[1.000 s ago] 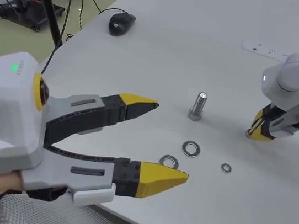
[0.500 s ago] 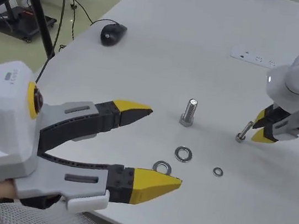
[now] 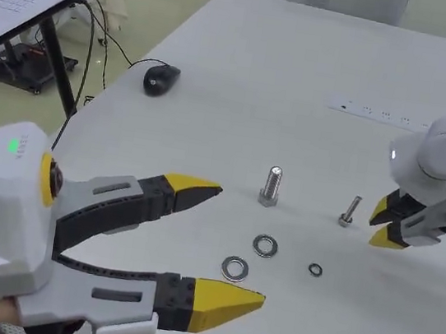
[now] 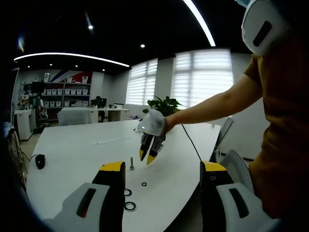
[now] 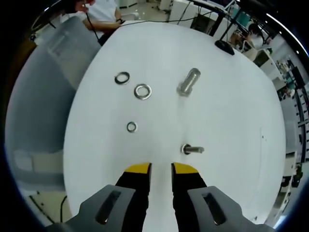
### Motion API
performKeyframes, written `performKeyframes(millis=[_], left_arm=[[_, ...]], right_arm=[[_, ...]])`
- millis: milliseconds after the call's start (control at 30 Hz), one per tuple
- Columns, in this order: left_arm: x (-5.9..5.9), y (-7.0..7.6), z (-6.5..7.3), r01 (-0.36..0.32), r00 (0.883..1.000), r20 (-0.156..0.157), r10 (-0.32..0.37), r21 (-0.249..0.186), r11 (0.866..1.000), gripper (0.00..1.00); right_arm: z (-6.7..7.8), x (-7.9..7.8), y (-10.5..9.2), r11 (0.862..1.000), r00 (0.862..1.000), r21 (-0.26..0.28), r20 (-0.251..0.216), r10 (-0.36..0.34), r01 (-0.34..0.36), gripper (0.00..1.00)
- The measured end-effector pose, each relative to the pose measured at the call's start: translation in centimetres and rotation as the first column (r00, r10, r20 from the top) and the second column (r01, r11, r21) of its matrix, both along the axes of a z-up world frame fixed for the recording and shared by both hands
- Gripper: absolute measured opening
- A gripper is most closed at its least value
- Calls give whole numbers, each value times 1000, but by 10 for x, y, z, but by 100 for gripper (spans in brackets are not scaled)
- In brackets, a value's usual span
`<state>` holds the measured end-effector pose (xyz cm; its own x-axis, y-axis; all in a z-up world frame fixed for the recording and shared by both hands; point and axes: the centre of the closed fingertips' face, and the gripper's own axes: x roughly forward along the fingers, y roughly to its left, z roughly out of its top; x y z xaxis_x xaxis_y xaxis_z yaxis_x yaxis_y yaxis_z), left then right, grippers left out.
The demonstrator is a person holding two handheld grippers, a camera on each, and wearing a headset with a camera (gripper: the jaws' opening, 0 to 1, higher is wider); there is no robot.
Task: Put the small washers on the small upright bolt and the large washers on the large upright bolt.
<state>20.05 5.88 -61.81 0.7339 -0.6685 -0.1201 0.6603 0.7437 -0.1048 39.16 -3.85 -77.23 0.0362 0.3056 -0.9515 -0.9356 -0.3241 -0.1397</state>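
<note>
The large bolt (image 3: 271, 185) stands upright mid-table, and the small bolt (image 3: 350, 211) stands upright to its right. Two large washers (image 3: 265, 244) (image 3: 234, 267) and one small washer (image 3: 315, 270) lie flat in front of them. My right gripper (image 3: 383, 223) hovers just right of the small bolt, slightly open and holding nothing. In the right gripper view the small bolt (image 5: 193, 150) is just beyond the fingertips (image 5: 140, 169), with the large bolt (image 5: 188, 81) farther off. My left gripper (image 3: 224, 246) is wide open above the near table edge, close to the large washers.
A black mouse (image 3: 160, 80) lies at the far left of the white table (image 3: 245, 70), and a white power strip (image 3: 376, 115) at the far right. A laptop stand with cables is off the table's left edge. A person's arm (image 4: 207, 108) holds the right gripper.
The right gripper held the small bolt, stood it upright on the table, let go and drew back a little to the right. The left gripper stays open.
</note>
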Motion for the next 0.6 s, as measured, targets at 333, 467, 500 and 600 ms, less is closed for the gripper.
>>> performKeyframes(millis=[333, 467, 500, 600], left_arm=[[-5, -3, 6, 2, 1000, 25, -2, 2, 1000, 62], [-8, -3, 5, -1, 1000, 25, 1, 1, 1000, 62], [-9, -3, 5, -1, 1000, 23, 1, 0, 1000, 62], [-10, -3, 5, -4, 1000, 24, 4, 0, 1000, 61]], right_arm=[[-15, -34, 5, 1000, 999, 4, -41, 22, -22, 17], [-22, -46, 12, 1000, 998, 8, -62, 29, -28, 17], [-24, -49, 15, 999, 997, 9, -68, 31, -31, 17], [-30, -54, 22, 1000, 996, 13, -86, 29, -28, 17]])
